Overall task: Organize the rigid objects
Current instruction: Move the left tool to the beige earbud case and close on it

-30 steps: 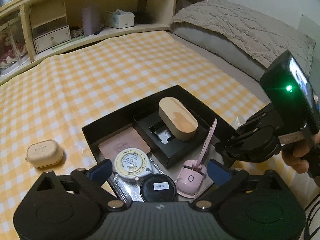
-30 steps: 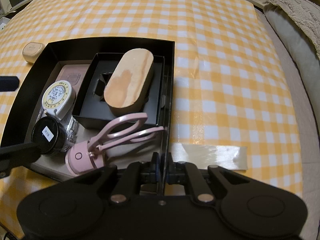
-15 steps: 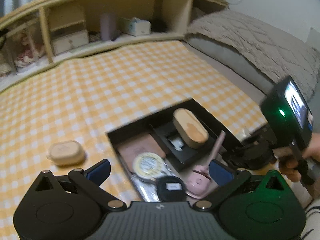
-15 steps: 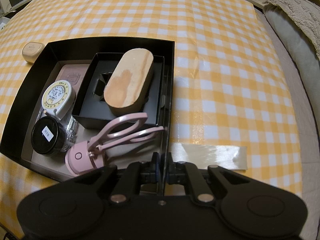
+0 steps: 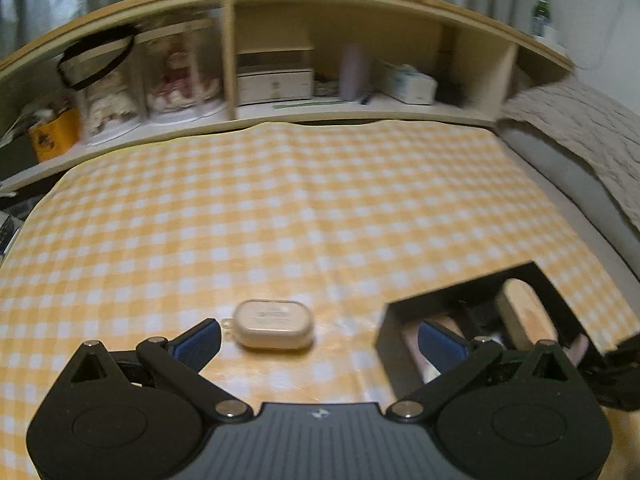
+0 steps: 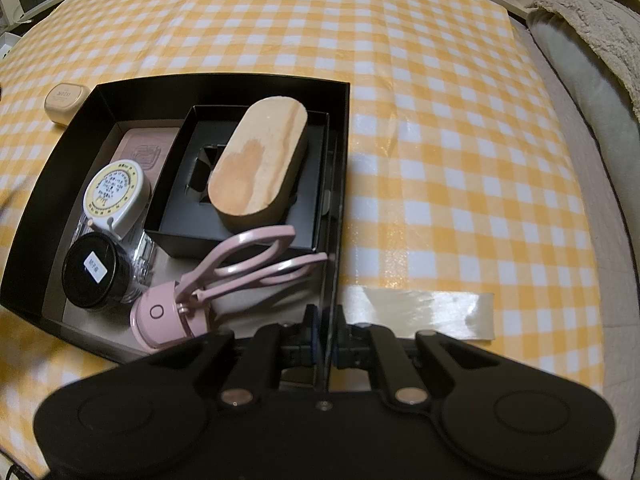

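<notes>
Scene: a yellow checked cloth (image 5: pixel 304 208) covers the bed; a black box (image 6: pixel 344 92) sits on it, already holding several items.
Loose item: a beige case (image 5: pixel 273 329) lies on the cloth, outside the box, just beside its left wall; in the right wrist view the case (image 6: pixel 65 102) sits at the box's far left corner.
Box contents: a wooden oval block (image 6: pixel 258 160) in an inner black tray (image 6: pixel 176 216), a tape measure (image 6: pixel 114 196), a black jar (image 6: pixel 94 270), a pink curler (image 6: pixel 208 288), a pink pad (image 6: pixel 148 148).
Left gripper (image 5: pixel 318 340): jaws wide apart, nothing between the pads; its blue fingertips (image 5: pixel 200 340) flank empty cloth.
Right gripper (image 6: pixel 325 338): pinched almost fully together on the box's right wall, apparently steadying it.
Key relation: the case lies straight ahead of the left jaws and slightly left of their midline, a little beyond the tips. Its long axis runs across the view, roughly in line with the jaw opening.
Nearer hand: the left, clearly; the right is busy on the far side of the box.
Likely step: reaching for the case to add it to the box.
Next move needs: as I judge it, a short advance and drop, perhaps a wrist roll so the pads close across the case's short width.
Risk: the smooth rounded case may slide out on the glossy cloth.
</notes>
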`<state>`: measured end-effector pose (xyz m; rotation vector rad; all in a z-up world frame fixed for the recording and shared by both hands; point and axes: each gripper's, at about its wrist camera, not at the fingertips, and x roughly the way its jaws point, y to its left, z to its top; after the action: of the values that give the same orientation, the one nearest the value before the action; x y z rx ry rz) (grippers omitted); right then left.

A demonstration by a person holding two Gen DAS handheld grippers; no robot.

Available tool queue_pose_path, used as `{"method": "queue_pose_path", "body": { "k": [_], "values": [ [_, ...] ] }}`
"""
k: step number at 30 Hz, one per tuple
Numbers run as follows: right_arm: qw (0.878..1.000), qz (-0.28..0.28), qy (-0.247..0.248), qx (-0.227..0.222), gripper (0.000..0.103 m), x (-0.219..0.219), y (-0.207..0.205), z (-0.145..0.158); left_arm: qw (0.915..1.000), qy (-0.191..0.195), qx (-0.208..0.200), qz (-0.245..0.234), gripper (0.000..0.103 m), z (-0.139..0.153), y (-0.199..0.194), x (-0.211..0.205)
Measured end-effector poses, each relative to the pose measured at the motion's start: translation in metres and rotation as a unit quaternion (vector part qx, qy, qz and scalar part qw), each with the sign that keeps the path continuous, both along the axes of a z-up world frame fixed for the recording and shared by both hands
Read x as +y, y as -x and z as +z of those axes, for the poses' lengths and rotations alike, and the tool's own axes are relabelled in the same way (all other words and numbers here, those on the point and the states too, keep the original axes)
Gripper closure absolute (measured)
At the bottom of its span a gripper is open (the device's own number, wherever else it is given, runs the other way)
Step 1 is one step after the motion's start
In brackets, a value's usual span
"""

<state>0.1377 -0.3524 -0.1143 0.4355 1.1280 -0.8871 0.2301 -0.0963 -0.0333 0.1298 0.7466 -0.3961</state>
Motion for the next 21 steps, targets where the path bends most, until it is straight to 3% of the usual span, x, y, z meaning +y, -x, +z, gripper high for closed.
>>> {"method": "queue_pose_path", "body": {
  "k": [7,21],
  "values": [
    [1.000,0.000,0.000,0.000,0.096,0.000,0.000,0.000,0.9995,-0.026,-0.001,0.020,0.000,-0.032,-0.029,0.006],
    [1.000,0.000,0.000,0.002,0.095,0.001,0.000,0.001,0.9972,-0.070,-0.027,0.000,0.000,-0.072,-0.063,-0.013]
  ]
}}
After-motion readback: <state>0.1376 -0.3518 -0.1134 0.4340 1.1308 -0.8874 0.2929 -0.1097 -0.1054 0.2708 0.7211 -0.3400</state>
